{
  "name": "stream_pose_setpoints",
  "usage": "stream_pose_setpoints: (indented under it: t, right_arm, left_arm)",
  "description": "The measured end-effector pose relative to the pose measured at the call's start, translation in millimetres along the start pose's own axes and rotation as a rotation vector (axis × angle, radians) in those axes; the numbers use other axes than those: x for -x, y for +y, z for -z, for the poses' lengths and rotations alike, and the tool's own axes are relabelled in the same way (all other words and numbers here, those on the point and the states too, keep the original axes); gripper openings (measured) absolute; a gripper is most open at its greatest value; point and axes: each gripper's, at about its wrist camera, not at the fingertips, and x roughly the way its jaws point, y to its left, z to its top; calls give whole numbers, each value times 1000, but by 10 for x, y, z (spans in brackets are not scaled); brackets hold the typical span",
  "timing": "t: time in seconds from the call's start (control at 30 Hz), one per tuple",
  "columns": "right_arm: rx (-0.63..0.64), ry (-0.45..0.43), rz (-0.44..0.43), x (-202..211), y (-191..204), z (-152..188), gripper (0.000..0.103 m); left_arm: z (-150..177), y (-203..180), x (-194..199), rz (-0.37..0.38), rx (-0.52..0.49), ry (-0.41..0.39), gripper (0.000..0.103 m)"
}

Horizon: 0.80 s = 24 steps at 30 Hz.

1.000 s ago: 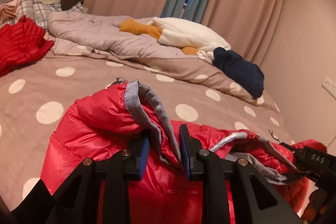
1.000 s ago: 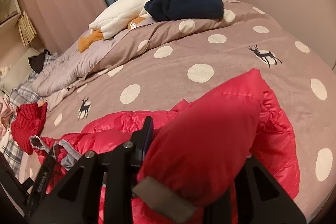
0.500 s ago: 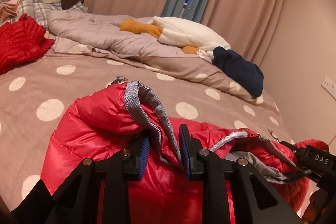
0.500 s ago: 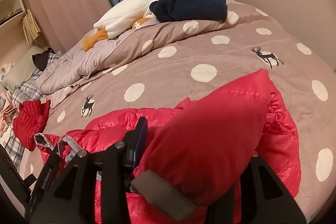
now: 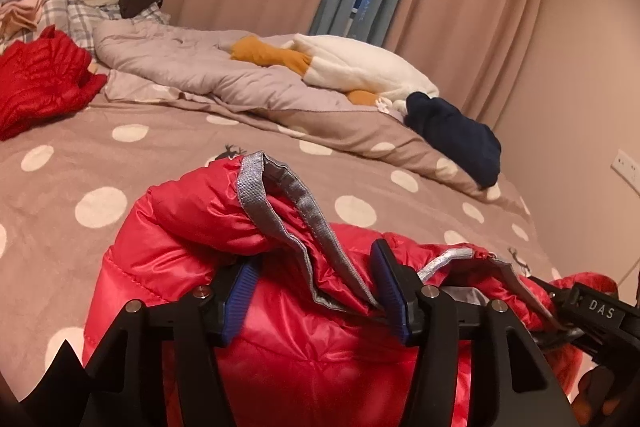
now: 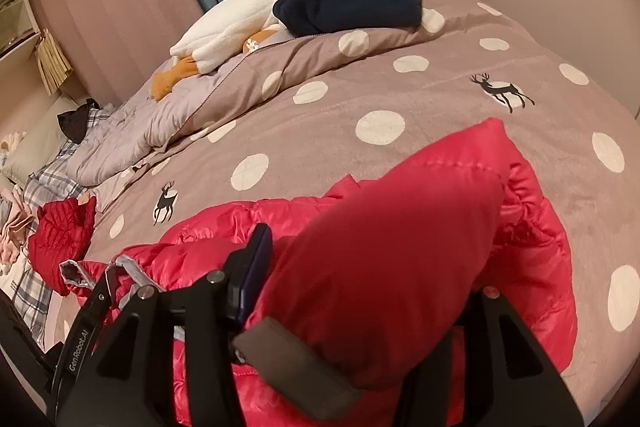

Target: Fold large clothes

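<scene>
Red down jacket (image 5: 304, 327) lies bunched at the near edge of the bed (image 5: 120, 155). Left claw (image 5: 316, 291) has just been opening — released, grey-trimmed hem loose between the pads. Right claw (image 6: 360, 275) also opening; sleeve hides its right pad — grip cannot be told.

Our left gripper (image 5: 314, 285) points slightly downward, its jaws just opened wider, pads standing clear with jacket (image 5: 200, 267) fabric loose between them. Our right gripper (image 6: 360, 287) tilts down more steeply, jaws also just widening around a bulky sleeve; its right pad is hidden. At four o'clock from the left gripper sits the right one.
</scene>
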Motion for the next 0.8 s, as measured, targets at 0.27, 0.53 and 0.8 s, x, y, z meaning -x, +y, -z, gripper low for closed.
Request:
stream_pose_setpoints:
  t: [0.27, 0.53, 0.8]
  right_arm:
    - [-53, -5, -42, 55, -85, 70, 62]
    - [-57, -6, -36, 40, -33, 102, 67]
    - [-47, -12, -11, 39, -7, 125, 69]
  left_arm:
    - [30, 34, 1, 15, 21, 14, 69]
    - [20, 78, 16, 33, 31, 29, 70]
    - [5, 86, 74, 43, 45, 27, 73]
